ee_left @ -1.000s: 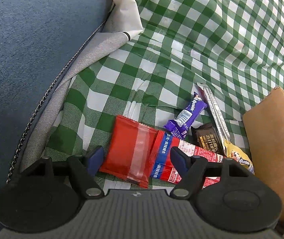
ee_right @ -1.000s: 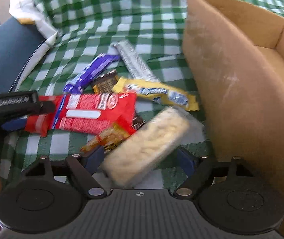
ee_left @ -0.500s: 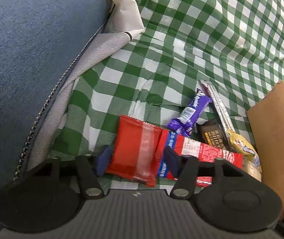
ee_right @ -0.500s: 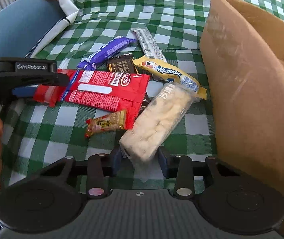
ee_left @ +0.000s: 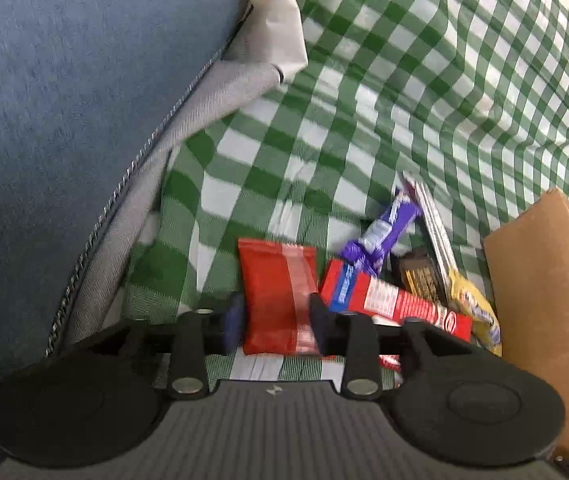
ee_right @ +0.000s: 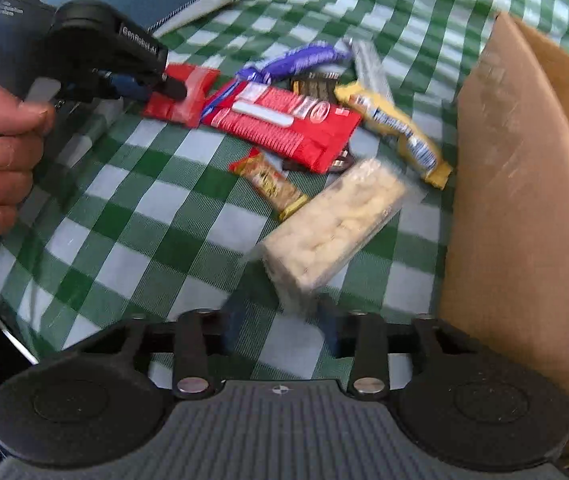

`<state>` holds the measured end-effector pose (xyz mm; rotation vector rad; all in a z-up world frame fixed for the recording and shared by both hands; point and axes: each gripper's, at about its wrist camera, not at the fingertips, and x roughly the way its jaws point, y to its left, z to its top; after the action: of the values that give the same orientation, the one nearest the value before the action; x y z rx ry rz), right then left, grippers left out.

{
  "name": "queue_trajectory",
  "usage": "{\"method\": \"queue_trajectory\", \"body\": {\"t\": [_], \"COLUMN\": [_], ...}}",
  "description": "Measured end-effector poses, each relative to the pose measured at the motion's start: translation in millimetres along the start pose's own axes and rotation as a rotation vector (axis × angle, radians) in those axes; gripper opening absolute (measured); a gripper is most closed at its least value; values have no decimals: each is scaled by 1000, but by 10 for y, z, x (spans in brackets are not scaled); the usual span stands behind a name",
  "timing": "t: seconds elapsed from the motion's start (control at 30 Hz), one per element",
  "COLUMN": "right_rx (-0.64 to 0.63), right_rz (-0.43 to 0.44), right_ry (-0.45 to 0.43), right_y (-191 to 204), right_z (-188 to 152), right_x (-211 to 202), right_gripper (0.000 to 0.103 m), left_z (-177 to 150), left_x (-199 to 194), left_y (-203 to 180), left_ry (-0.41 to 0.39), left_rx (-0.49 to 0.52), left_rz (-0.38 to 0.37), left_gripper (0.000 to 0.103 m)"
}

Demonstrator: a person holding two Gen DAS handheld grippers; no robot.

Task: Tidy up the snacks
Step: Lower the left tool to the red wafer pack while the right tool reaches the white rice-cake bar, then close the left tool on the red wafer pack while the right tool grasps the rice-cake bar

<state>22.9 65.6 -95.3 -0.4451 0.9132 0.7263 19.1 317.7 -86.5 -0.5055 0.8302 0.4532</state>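
The cardboard box stands at the right of the checked surface, snack pile just beside it. The clear pack of pale puffed snack should be re-gripped squarely before lifting toward the box: the right tool is opening, pack end between its jaws. The left tool is pinching the small red packet. Both tools are pitched steeply down.

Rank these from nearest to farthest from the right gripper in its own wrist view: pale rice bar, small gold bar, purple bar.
1. Pale rice bar, just ahead of the right gripper, its end between the opening jaws.
2. Small gold bar, beyond, to the left.
3. Purple bar, far end of the pile.
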Motion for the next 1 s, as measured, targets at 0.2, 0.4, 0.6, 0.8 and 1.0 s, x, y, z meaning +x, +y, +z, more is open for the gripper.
{"method": "queue_trajectory", "body": {"t": [0.2,0.4,0.6,0.8,1.0], "right_rx": [110,200,176,87,11], "right_rz": [-11,-111,-197,-207,-184], "right_ry": [-86,-73,-40,-49,-27], "right_y": [-57,-142,-123,-71,-84], "right_z": [88,158,149,108,-9], "right_x": [13,186,295,195,50], "right_gripper": [77,88,64,41,40], "left_z": [11,-12,-52,-20,-62], "left_x": [46,178,191,17,-15], "left_y": [-130,-191,-318,-318,-337], "left_ry": [-38,-13,-3,-13,79], "left_rx": [37,83,208,209,224], "left_rz": [40,98,173,125,35], "left_gripper": [73,72,49,45,45]}}
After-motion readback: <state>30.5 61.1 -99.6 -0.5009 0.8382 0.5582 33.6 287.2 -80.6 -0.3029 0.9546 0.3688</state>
